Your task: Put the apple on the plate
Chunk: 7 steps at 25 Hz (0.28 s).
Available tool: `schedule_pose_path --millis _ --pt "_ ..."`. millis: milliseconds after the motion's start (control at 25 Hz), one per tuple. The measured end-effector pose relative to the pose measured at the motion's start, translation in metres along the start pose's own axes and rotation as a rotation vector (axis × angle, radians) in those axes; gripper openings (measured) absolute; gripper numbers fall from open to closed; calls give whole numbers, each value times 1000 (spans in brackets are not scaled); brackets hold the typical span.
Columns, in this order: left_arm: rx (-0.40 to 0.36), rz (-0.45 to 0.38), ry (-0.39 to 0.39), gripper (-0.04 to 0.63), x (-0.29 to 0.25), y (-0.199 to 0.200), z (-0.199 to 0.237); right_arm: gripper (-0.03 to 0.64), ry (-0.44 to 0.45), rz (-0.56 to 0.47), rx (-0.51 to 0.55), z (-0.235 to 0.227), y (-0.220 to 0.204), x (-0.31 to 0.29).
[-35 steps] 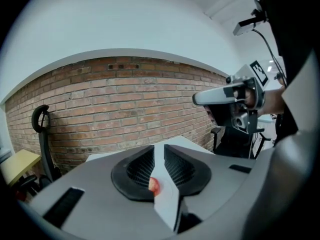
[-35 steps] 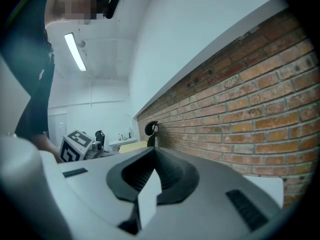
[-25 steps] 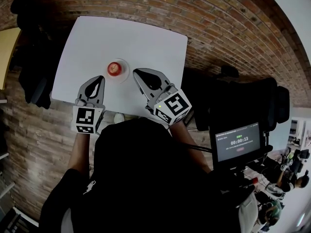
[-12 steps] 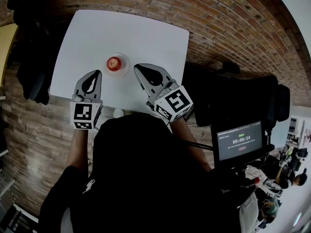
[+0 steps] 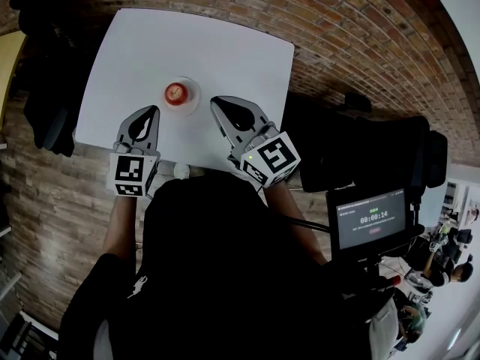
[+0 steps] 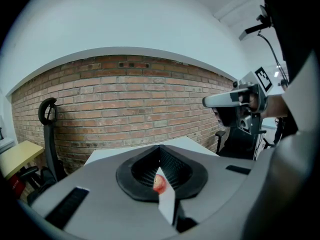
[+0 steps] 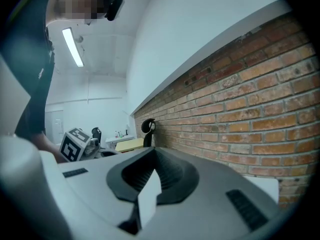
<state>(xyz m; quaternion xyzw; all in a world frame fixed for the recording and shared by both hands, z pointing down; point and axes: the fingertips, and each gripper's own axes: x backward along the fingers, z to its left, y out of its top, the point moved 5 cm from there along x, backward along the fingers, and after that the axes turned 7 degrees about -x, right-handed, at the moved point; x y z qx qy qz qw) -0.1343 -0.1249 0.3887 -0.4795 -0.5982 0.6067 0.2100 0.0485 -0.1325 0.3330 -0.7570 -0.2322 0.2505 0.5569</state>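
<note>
Head view has the apple (image 5: 175,92) sitting on the small plate (image 5: 193,98), on the white table (image 5: 195,43) toward its near edge. The left gripper (image 5: 154,109) lies just near and left of the plate, its jaws clenched together on nothing. The right gripper (image 5: 216,100), just right of the plate, is likewise clenched and empty. In the left gripper view the apple shows beyond the closed jaws. A brick wall (image 5: 337,36) rises past the table's far edge.
</note>
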Motion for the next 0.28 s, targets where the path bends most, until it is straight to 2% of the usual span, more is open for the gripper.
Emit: schedule_pose_path --millis 280 --pt "-15 20 -39 6 -6 -5 -5 3 -8 11 -10 -2 -4 0"
